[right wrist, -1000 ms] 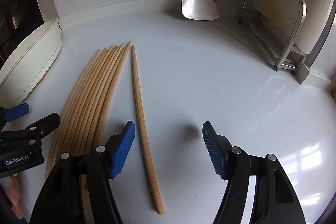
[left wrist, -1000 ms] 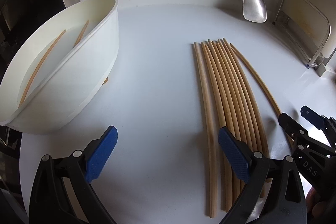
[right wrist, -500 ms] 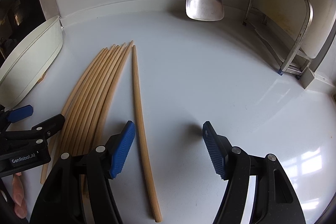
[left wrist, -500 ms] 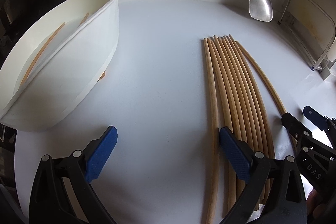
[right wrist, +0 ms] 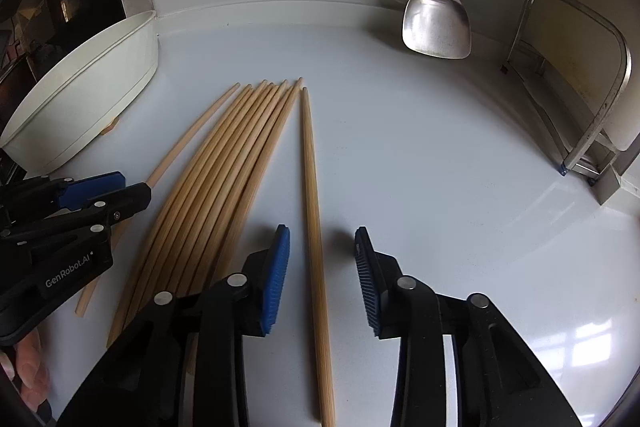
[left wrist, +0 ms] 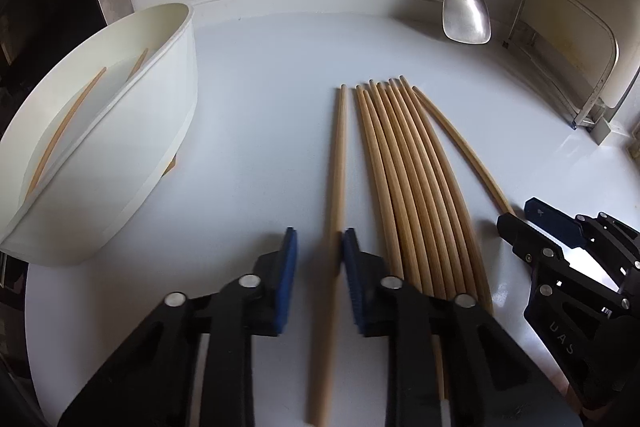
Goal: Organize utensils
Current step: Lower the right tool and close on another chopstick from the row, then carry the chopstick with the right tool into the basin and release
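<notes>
Bin (left wrist: 160, 131): white, at the counter's (left wrist: 260, 67) left edge, near the back; two sticks (left wrist: 68, 123) already lie in it.

Left stick (left wrist: 338, 155): mid-counter, tip toward the back edge; it lies just apart from the bundle, on the bin's side.

Left gripper (left wrist: 318, 247): jaws narrow, drawn in on the left stick near its front end; its right pad lies on the wood; in its own view a sliver of gap shows at the left pad; I read it as gripped.

Bundle (left wrist: 404, 167): about eight sticks side by side, touching, mid-counter, tips toward the back edge.

Right stick (right wrist: 310, 163): just beside the bundle on its right, its tip almost touching the bundle's tips.

Right gripper (right wrist: 322, 247): jaws closing, at middling width; the right stick runs between them; neither pad presses on it yet.

Spatula (left wrist: 466, 15): hangs over the back right corner; no part of this step.

Step in hand: each gripper takes one outer stick, the left ahead of the right; most of the sorting is left, by my judgement.

Next move: the right jaws need to meet the wood squarely; then both sticks want a level lift, clear of the bundle; the left stick likely goes over the bin's rim and along its length.

Risk: thin round wood may roll or pivot in the pads.
</notes>
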Motion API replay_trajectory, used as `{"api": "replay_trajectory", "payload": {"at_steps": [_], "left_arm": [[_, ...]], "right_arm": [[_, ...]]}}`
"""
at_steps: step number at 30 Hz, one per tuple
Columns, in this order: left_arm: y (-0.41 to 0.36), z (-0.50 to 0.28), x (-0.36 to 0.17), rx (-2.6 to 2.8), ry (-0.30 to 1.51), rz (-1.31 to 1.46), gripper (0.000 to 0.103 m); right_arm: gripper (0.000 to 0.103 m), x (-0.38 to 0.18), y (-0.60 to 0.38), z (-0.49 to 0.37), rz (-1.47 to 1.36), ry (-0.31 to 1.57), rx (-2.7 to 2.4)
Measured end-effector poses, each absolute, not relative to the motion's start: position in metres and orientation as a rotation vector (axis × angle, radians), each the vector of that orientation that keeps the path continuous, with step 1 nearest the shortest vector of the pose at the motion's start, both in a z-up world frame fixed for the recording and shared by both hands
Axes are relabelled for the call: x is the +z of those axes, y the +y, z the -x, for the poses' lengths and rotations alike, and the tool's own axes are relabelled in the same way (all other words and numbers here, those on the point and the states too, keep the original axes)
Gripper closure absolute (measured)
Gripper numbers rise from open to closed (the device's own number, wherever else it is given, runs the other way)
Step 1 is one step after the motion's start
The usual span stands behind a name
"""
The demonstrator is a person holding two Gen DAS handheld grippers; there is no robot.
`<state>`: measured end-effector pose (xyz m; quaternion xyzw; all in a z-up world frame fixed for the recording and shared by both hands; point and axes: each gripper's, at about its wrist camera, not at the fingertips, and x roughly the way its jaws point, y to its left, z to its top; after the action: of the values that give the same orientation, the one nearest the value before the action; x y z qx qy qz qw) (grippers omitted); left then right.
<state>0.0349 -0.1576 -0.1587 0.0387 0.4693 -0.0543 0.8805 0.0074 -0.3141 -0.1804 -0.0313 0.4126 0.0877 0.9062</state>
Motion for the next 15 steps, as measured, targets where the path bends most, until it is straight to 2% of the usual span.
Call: {"api": "replay_trajectory", "payload": {"at_steps": [1,2,9,15], "left_arm": [[-0.158,-0.035,-0.159,-0.122,0.98,-0.079,0.095],[-0.159,-0.035,-0.158,-0.126,0.983,-0.083,0.095],[-0.154,-0.036,-0.154,-0.176,1.058,-0.036,0.096],[-0.151,-0.027,-0.121,-0.236,1.046,-0.037,0.096]], "right_arm": [[0.094,-0.18,-0.313,-0.007,0.068,0.852,0.183],[0.096,-0.18,-0.312,-0.006,0.077,0.852,0.179],[0.097,-0.18,-0.319,-0.006,-0.011,0.884,0.176],[0.097,-0.155,-0.324,0.005,-0.088,0.865,0.159]]}}
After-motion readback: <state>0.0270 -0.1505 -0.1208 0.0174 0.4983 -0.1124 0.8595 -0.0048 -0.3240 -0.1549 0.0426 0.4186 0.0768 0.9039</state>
